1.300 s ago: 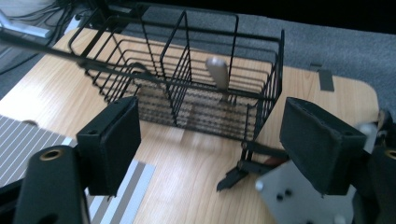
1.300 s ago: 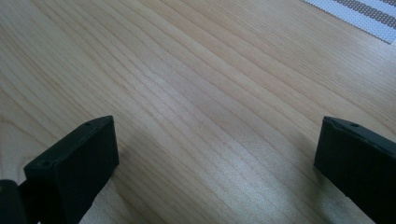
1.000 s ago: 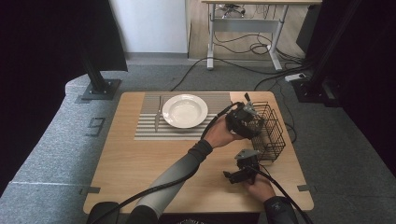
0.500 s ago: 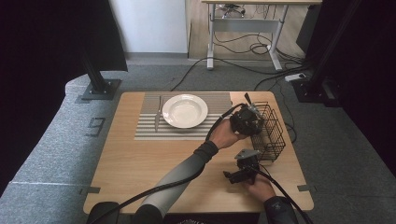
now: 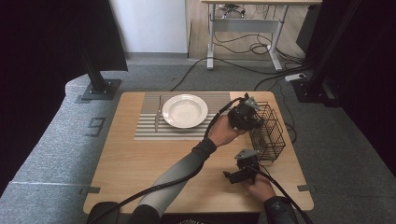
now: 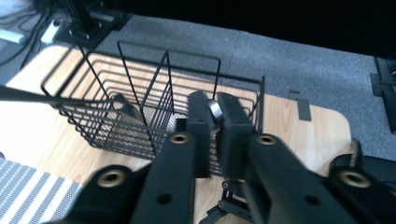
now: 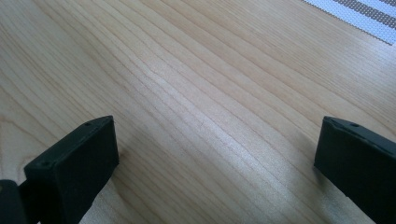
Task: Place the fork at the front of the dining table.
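Observation:
My left gripper (image 5: 248, 112) hangs over the near-left rim of a black wire basket (image 5: 268, 135). Its jaws have just been closing and now stand shut on a small rounded silver metal piece (image 6: 215, 110), which looks like the end of a piece of cutlery; the rest of it is hidden behind the jaws. In the left gripper view the left gripper (image 6: 214, 105) points into the basket (image 6: 140, 93). My right gripper (image 5: 232, 176) rests low near the table's front edge. In its own view the right gripper (image 7: 215, 140) is open over bare wood, with nothing between its jaws.
A white plate (image 5: 185, 110) sits on a striped placemat (image 5: 144, 130) at the back of the table, with a knife (image 5: 158, 114) to its left. The left forearm crosses the table's middle. A cable trails from each gripper toward the front edge.
The left gripper has lifted slightly at the basket's rim. The right hand and its gripper have kept still.

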Demonstrator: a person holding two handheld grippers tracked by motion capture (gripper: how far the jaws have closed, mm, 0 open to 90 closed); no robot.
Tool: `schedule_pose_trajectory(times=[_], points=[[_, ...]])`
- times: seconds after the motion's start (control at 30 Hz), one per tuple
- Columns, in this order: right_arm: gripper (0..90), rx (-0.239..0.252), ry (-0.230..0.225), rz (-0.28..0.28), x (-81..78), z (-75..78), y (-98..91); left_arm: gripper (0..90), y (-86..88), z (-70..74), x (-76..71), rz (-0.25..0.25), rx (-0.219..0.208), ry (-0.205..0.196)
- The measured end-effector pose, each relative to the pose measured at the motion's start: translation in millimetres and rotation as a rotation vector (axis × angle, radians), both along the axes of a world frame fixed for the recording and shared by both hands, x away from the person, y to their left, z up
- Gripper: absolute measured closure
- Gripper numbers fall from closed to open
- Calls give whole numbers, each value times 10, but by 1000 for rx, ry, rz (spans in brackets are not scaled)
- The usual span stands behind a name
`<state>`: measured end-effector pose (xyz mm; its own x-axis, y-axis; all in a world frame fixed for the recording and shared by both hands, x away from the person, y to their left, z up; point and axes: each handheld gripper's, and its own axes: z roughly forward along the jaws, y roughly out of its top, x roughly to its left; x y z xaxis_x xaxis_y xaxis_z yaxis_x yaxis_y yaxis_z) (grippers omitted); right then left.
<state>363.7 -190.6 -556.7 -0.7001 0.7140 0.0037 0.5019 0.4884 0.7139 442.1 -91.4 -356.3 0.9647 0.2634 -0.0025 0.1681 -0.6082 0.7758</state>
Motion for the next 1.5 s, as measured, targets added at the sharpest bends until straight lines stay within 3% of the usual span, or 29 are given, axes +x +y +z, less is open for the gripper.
schedule_pose_trajectory(times=[0.23,0.53,0.7,0.87,1.07,1.13,1.17,1.3,1.43,1.5], points=[[0,-1,-2,2,2,0,-2,870,99,214,-62,-8,-33,-19],[0,3,-1,0,4,-2,6,871,389,630,-171,0,-72,-69],[0,2,0,6,20,0,23,870,553,696,-182,15,-77,-77],[0,-2,1,10,26,3,26,870,775,593,-168,39,-52,-65],[6,-2,0,5,29,5,29,870,1106,336,-125,76,-35,-23],[33,-1,3,0,30,14,30,870,1151,299,-125,80,-34,-17],[99,-3,9,-8,36,41,25,871,1233,230,-132,88,-34,-8],[139,-9,10,-32,58,116,27,870,1339,148,-156,94,-28,3],[198,-10,-21,-21,127,273,58,870,1448,65,-203,98,-7,6],[270,19,-32,-19,186,379,81,870,1477,40,-219,101,0,5]])
